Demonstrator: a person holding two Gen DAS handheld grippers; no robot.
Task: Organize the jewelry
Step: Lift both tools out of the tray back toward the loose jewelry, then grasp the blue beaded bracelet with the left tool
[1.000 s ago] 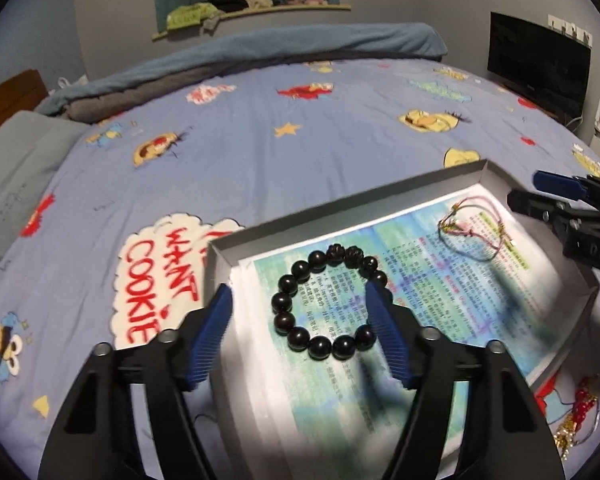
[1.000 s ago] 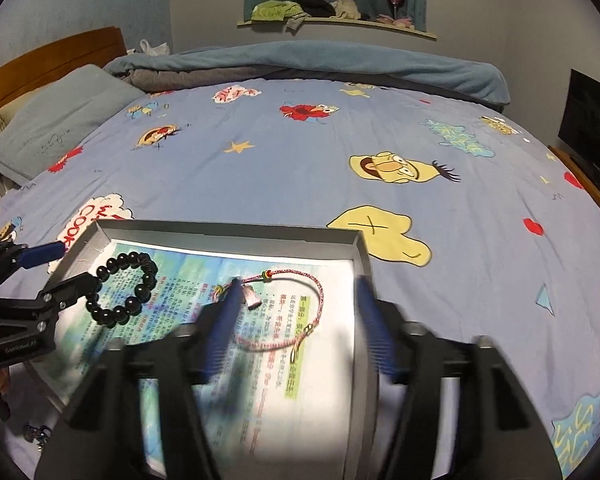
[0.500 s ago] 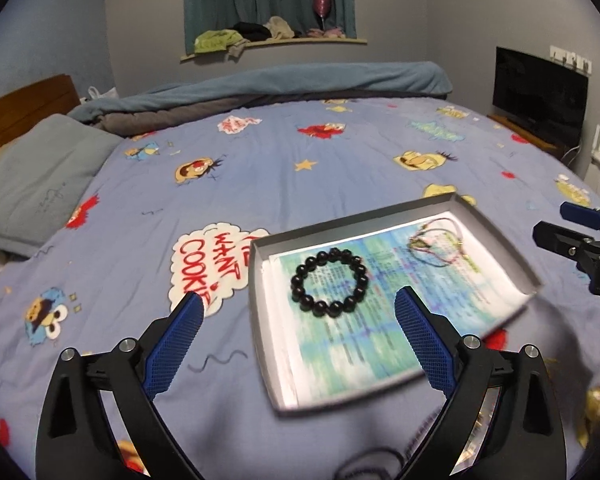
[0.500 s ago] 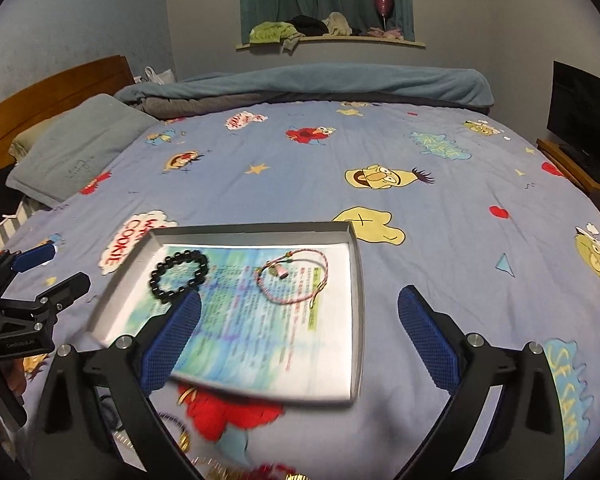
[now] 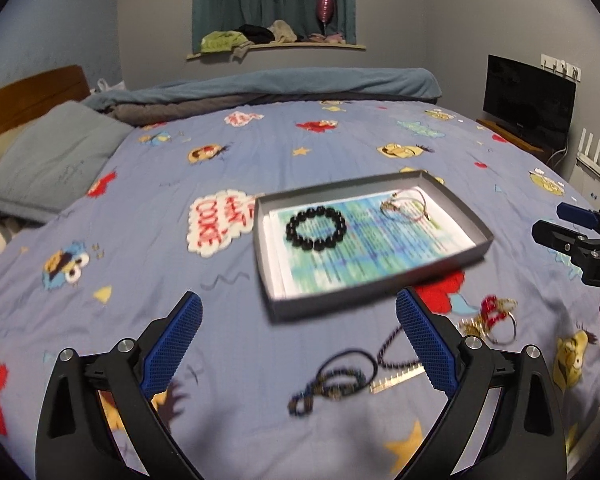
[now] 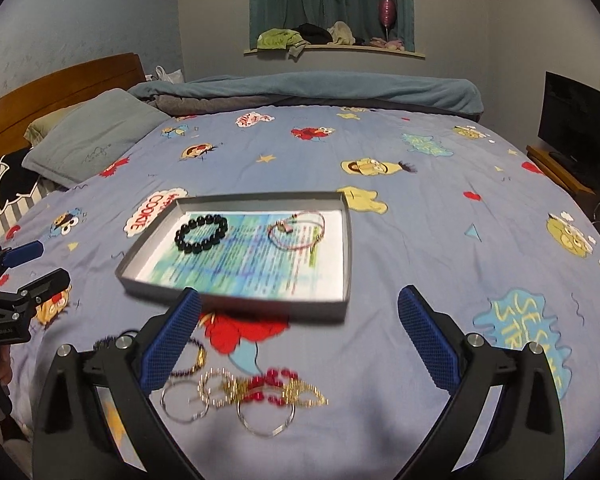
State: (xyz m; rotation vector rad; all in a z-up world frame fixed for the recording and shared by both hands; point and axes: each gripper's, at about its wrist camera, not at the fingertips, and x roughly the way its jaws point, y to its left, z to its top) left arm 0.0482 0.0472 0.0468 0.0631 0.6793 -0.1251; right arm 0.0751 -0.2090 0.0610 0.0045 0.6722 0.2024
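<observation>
Jaws on the left gripper (image 5: 298,344) stood spread wide with nothing between them, having just been opening. Beyond them the grey tray (image 5: 262,248) lay on the bed (image 5: 140,248), the black bead bracelet (image 5: 315,228) at the tray's left end and the thin pink cord bracelet (image 5: 406,208) at its right. Loose dark cords (image 5: 334,380) and gold-and-red bangles (image 6: 244,396) lay on the bed in front of the tray. Likewise wide and empty, the right gripper (image 6: 300,340) had just been opening.

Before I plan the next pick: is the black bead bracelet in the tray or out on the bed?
In. The black bead bracelet lies flat on the printed sheet inside the tray.
</observation>
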